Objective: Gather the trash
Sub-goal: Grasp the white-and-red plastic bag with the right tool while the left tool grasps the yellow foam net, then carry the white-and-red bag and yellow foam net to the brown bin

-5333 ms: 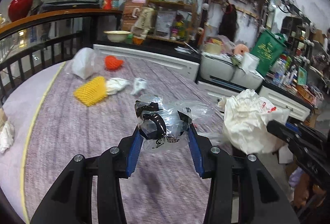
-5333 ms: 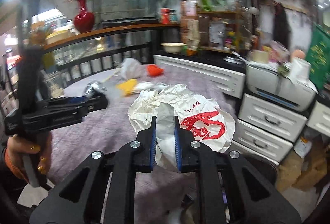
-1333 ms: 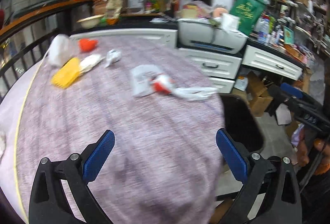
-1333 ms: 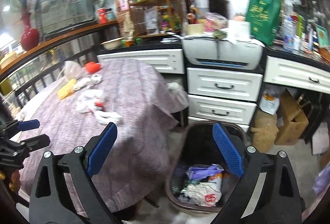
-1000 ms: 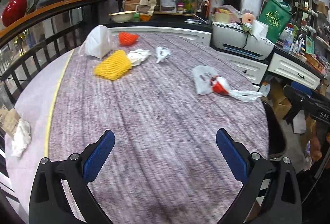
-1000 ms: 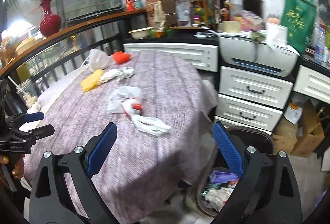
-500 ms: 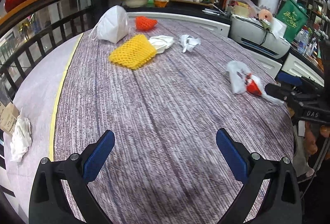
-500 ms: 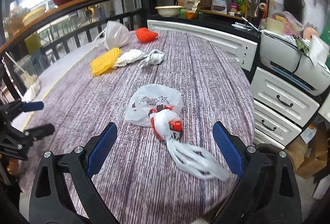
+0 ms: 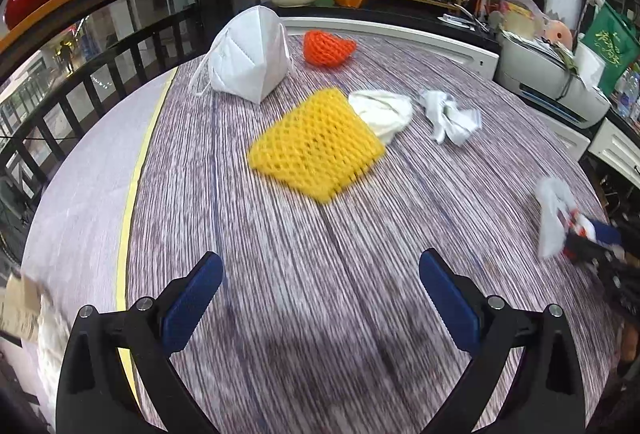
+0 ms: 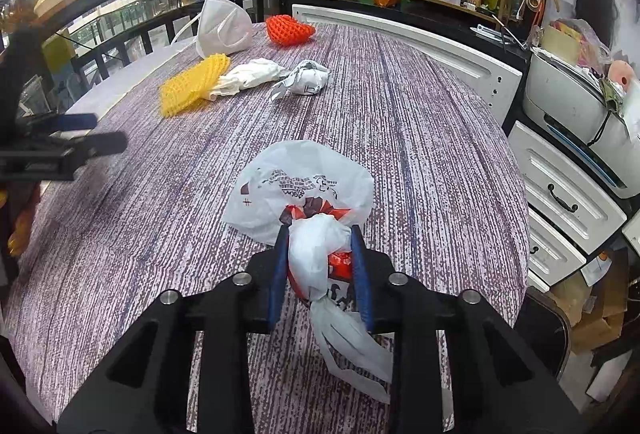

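Observation:
A knotted white plastic bag (image 10: 300,178) with red packaging inside lies near the table's right edge. My right gripper (image 10: 319,234) is closing its jaws on it, and the blue pads press on the bag's knotted neck from both sides. The bag (image 9: 552,210) shows blurred at the right of the left wrist view. My left gripper (image 9: 320,262) stands open above the cloth with nothing between its fingers. Beyond it lie a yellow foam net (image 9: 316,150), a white tissue (image 9: 382,110), a crumpled paper (image 9: 452,114), an orange net (image 9: 326,48) and a white face mask (image 9: 252,54).
The table (image 10: 420,138) has a purple striped cloth. A dark railing (image 9: 120,66) runs behind its left side. White drawers (image 10: 560,194) and a printer (image 10: 568,94) stand to the right. A dark bin (image 10: 544,318) sits on the floor by the table's right edge.
My right gripper has come down onto the knotted bag and its jaws have closed from wide open onto the neck. My left gripper has moved across the table toward the yellow net.

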